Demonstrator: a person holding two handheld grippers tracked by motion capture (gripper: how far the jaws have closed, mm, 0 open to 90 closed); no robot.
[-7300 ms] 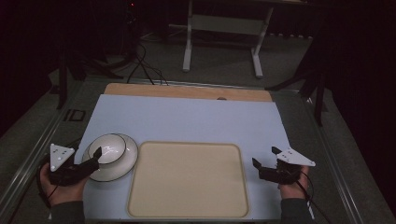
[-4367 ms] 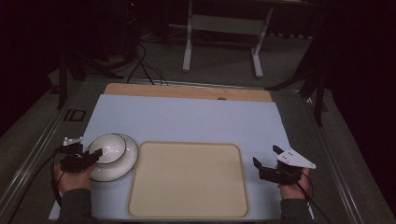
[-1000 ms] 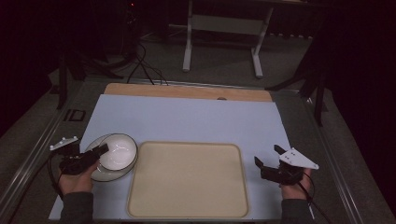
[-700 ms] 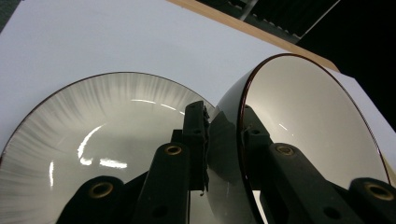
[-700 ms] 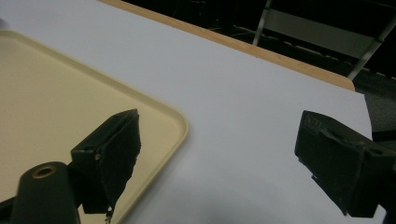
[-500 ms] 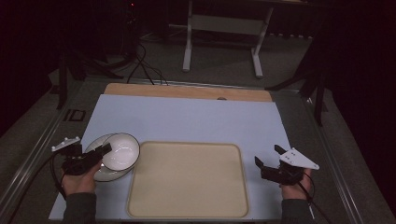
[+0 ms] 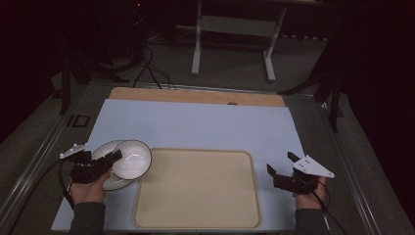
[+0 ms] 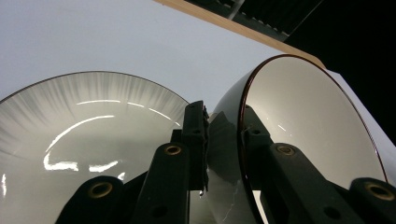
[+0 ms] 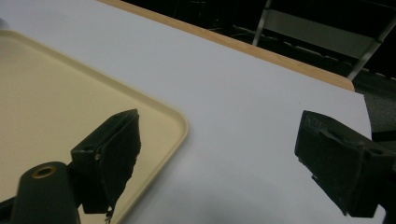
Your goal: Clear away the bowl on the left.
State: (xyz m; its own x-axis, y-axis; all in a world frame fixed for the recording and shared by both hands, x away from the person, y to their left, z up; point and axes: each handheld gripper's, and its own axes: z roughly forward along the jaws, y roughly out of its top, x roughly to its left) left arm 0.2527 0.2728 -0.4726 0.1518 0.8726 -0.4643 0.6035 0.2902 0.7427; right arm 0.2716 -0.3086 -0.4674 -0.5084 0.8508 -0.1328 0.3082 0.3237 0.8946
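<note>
Bowl [image 7: 131, 158] rim clamped in our L gripper [image 8: 224, 135] fingers, tilted over plate [image 7: 108, 166]; thin grip, could slip & chip. R gripper [image 7: 283, 170] fingers apart.

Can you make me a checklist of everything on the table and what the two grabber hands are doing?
Surface: pale blue sheet over the table, with a wooden strip along the far edge.
Job's things: white bowl with a dark rim, lifted and tilted; white plate beneath it; tan tray, bare.
Clutter: nothing seen.
Grippers: left gripper pinches the bowl's rim, one jaw inside and one outside; right gripper is open beside the tray's right edge, holding nothing.
Cables: one trails from each gripper; more lie on the floor behind the table.
Surroundings: dark room, a white stand on the floor beyond.
</note>
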